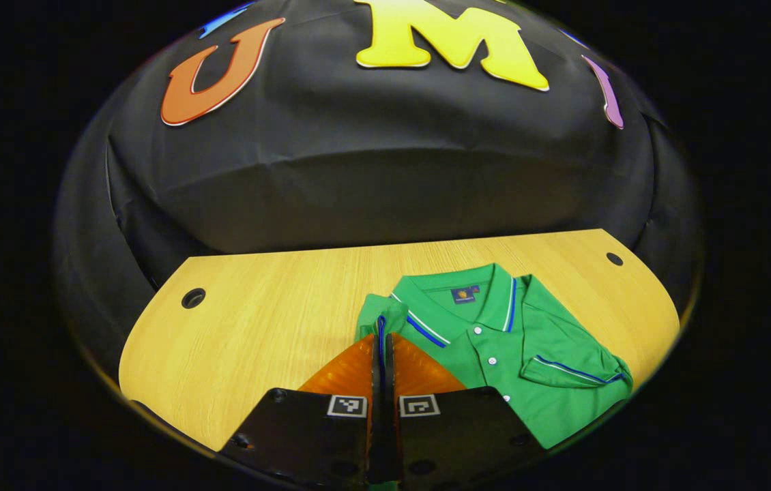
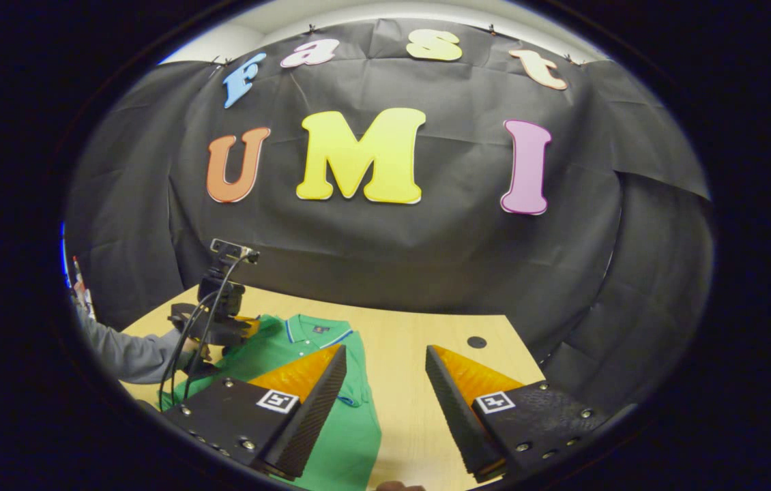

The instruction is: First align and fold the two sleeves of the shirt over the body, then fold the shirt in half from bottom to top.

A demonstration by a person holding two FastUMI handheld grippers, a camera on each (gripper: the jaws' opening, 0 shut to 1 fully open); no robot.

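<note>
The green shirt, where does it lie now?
In the left gripper view the green shirt lies on the wooden table, toward its right side, collar toward the wall, just beyond the left gripper.

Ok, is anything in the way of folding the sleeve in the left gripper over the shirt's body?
Nothing visible. The left gripper pinches a sleeve; the shirt body beside it lies bare but for the other sleeve folded onto its far side. The right gripper hangs open above the table.

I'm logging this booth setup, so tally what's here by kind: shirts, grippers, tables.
Shirts: 1, the green polo shirt
Grippers: 2, the left gripper and the right gripper
Tables: 1, the wooden table
Total: 4
</note>
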